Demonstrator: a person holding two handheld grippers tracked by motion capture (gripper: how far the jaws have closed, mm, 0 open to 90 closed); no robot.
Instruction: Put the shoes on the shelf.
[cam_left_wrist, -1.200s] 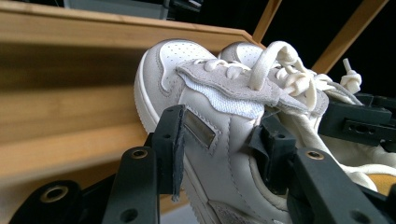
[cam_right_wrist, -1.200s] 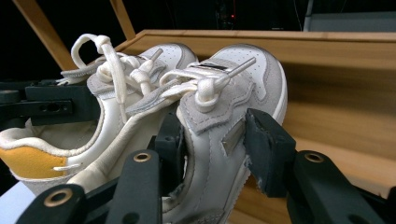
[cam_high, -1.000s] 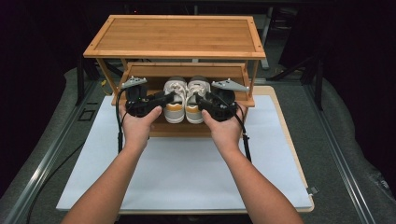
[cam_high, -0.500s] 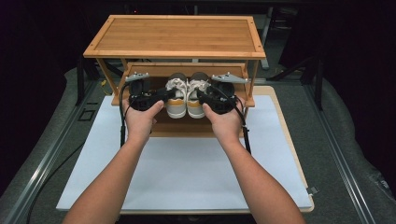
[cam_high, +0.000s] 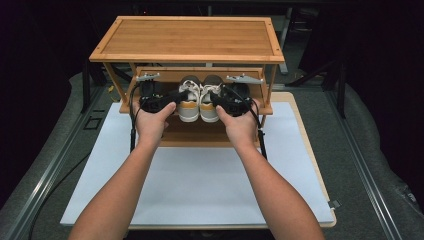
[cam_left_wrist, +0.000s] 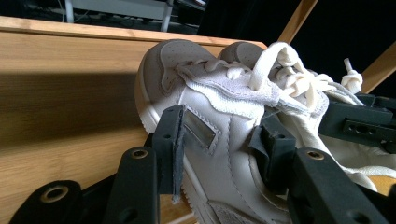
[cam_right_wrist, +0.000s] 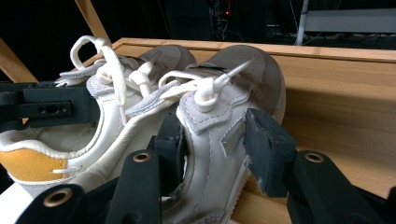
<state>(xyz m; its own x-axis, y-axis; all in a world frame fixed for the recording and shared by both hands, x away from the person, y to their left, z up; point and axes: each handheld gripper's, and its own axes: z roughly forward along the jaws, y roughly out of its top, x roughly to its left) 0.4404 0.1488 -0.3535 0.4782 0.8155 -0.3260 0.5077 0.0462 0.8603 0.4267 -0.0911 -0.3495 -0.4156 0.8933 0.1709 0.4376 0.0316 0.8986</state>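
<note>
A pair of white sneakers with grey toes and mustard heels sits side by side, toes pointing into the wooden rack's middle shelf (cam_high: 262, 107). My left gripper (cam_high: 167, 100) is shut on the left shoe (cam_high: 189, 104). Its pads (cam_left_wrist: 170, 147) clamp the shoe's side wall (cam_left_wrist: 210, 112). My right gripper (cam_high: 222, 100) is shut on the right shoe (cam_high: 209, 104). One of its pads (cam_right_wrist: 268, 149) presses the outer side of that shoe (cam_right_wrist: 233, 84). Whether the soles rest on the shelf board (cam_left_wrist: 60, 116) I cannot tell.
The rack's top board (cam_high: 190, 37) overhangs both grippers and shoes. Slanted side struts (cam_high: 272, 82) frame the shelf opening. A lower shelf (cam_high: 195, 135) lies beneath the hands. A white mat (cam_high: 200, 185) covers the table in front of the rack.
Both hands have moved away from the person and deeper under the rack's top board, carrying the shoes along. The grips look unchanged.
</note>
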